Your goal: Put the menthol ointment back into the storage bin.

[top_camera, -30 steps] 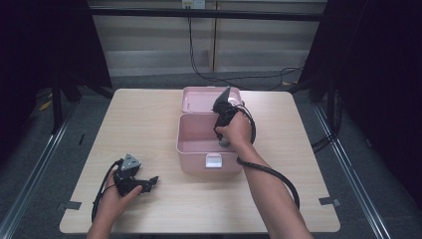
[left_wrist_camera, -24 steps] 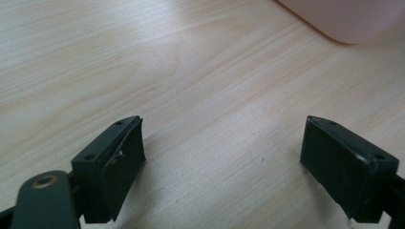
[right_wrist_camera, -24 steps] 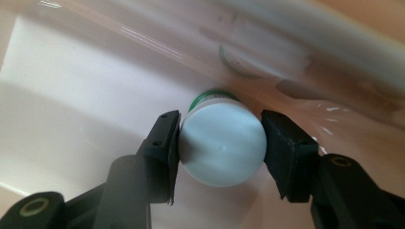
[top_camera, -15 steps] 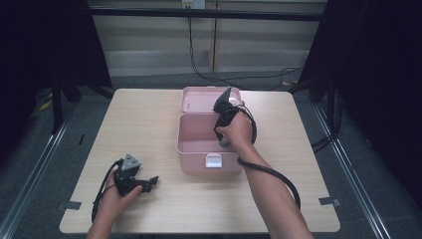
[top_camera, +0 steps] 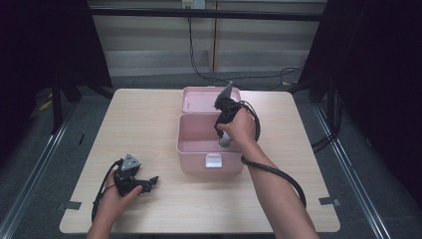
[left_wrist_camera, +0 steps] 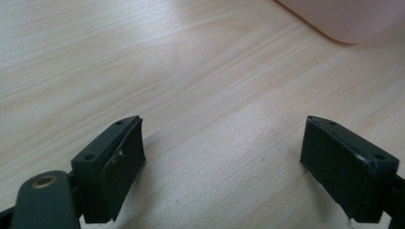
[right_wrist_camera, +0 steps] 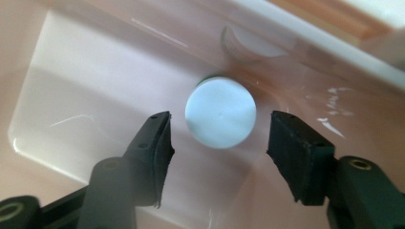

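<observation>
Right gripper jaws have just been opening, pads clear of the white-capped bottle standing between them inside the glossy pink box. Bottle body hidden under its round cap. Left gripper jaws wide apart, nothing between, on the pale wood-grain table.

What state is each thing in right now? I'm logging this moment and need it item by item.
pink box: lid up, open.
white-capped bottle: upright inside the box, between the jaws, gaps on both sides.
right gripper: over the box, jaws have just been opening, pads off the bottle.
left gripper: on the table, jaws wide apart, nothing between them.
</observation>
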A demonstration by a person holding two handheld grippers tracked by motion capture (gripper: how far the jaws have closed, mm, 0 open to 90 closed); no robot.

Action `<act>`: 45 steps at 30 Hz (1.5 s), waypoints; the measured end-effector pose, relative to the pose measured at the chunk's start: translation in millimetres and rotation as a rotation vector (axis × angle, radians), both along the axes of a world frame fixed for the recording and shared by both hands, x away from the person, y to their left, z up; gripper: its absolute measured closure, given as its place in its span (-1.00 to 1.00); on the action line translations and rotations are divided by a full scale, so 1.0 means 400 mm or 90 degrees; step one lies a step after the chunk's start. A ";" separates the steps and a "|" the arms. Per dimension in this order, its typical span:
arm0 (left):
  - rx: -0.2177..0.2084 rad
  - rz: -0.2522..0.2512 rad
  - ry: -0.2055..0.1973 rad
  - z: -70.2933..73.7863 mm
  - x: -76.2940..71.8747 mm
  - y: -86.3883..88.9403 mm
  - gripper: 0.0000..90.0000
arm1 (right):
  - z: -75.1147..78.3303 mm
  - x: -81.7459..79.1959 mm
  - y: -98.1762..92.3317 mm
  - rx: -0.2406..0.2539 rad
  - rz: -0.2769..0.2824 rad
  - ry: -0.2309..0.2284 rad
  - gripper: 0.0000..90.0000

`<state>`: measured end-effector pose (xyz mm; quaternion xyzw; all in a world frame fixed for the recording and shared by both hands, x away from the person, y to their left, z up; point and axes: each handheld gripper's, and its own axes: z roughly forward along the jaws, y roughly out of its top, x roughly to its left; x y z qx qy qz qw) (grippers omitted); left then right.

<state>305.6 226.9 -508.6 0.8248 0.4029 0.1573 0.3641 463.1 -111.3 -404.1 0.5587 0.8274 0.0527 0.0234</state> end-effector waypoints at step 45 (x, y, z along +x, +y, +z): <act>0.009 -0.002 0.000 0.000 -0.001 -0.002 -0.68 | 0.221 -0.059 -0.067 0.059 0.093 -0.091 -0.53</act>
